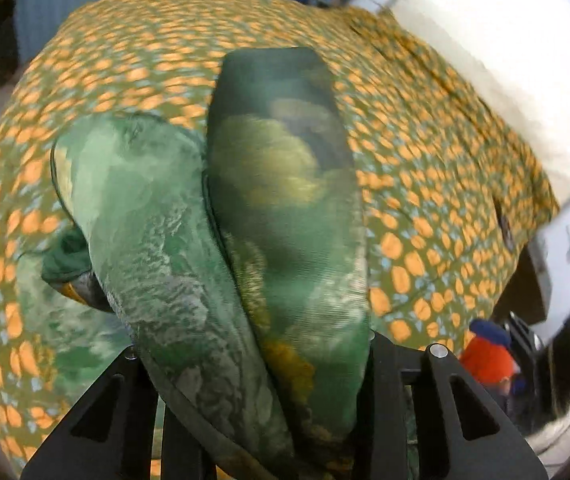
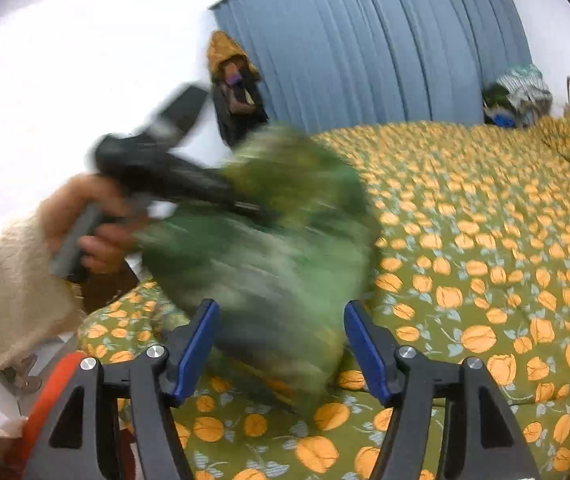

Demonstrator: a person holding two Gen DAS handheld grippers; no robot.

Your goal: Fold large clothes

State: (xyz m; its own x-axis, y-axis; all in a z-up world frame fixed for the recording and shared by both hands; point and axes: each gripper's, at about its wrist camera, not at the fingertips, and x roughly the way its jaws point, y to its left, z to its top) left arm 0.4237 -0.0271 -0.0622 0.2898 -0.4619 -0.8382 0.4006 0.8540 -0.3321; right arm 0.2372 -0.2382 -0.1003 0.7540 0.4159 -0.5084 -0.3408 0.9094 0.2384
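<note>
A green mottled garment (image 1: 285, 200) is bunched and draped over my left gripper's fingers, hiding them; only the black base (image 1: 445, 404) shows. In the right wrist view the left gripper (image 2: 241, 202) is held up by a hand (image 2: 93, 220) in a cream fleece sleeve. It is shut on the garment (image 2: 269, 248), which hangs blurred from it above the bed. My right gripper (image 2: 281, 344) stands open just in front of the hanging cloth. Its blue pads (image 2: 197, 344) are well apart and press on nothing.
A bed with an olive cover printed with orange fruit (image 2: 485, 240) fills both views. Behind it hang blue curtains (image 2: 385, 40) and a dark bag with a yellow top (image 2: 233, 80). A clothes pile (image 2: 517, 92) lies at the far corner. An orange item (image 1: 489, 356) is beside the bed.
</note>
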